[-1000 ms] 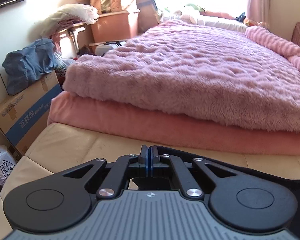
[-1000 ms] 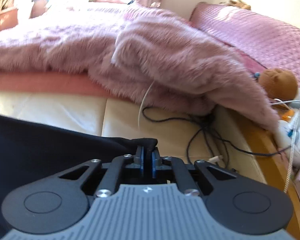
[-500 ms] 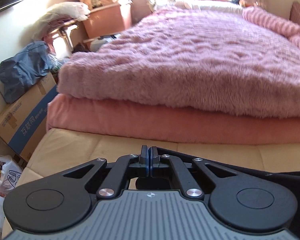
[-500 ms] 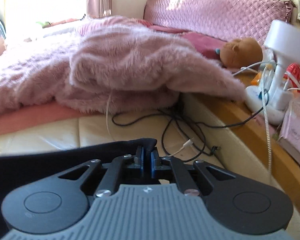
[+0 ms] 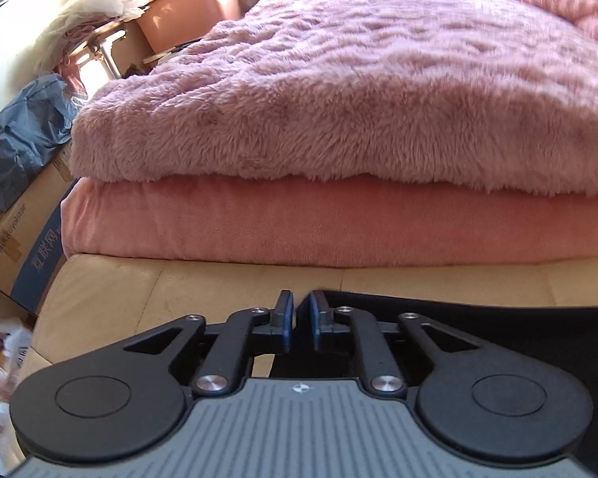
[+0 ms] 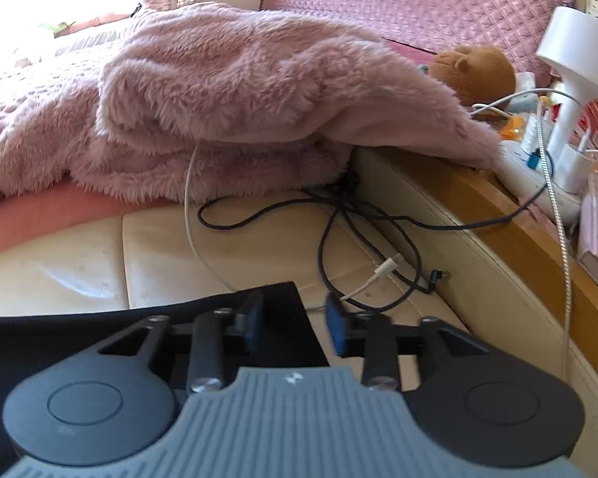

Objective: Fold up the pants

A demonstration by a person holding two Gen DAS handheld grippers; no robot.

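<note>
The black pants (image 5: 498, 326) lie flat on the cream mattress (image 5: 139, 290). In the left wrist view my left gripper (image 5: 299, 310) sits low over their left edge, its blue pads a small gap apart with nothing between them. In the right wrist view the pants (image 6: 139, 326) end in a corner under my right gripper (image 6: 295, 314). That gripper is open wide and empty, just above the corner.
A fluffy pink blanket (image 5: 358, 91) on a salmon pad (image 5: 299, 223) fills the bed beyond. Black and white cables (image 6: 339, 231) trail right of the pants. A wooden bedside ledge (image 6: 498, 215) holds a lamp (image 6: 578, 79) and teddy bear (image 6: 478, 71). Boxes (image 5: 24, 239) stand left.
Both grippers have lowered toward the mattress and opened, letting go of the pants. The right one opened wide, the left only a little. The pants now lie flat.
</note>
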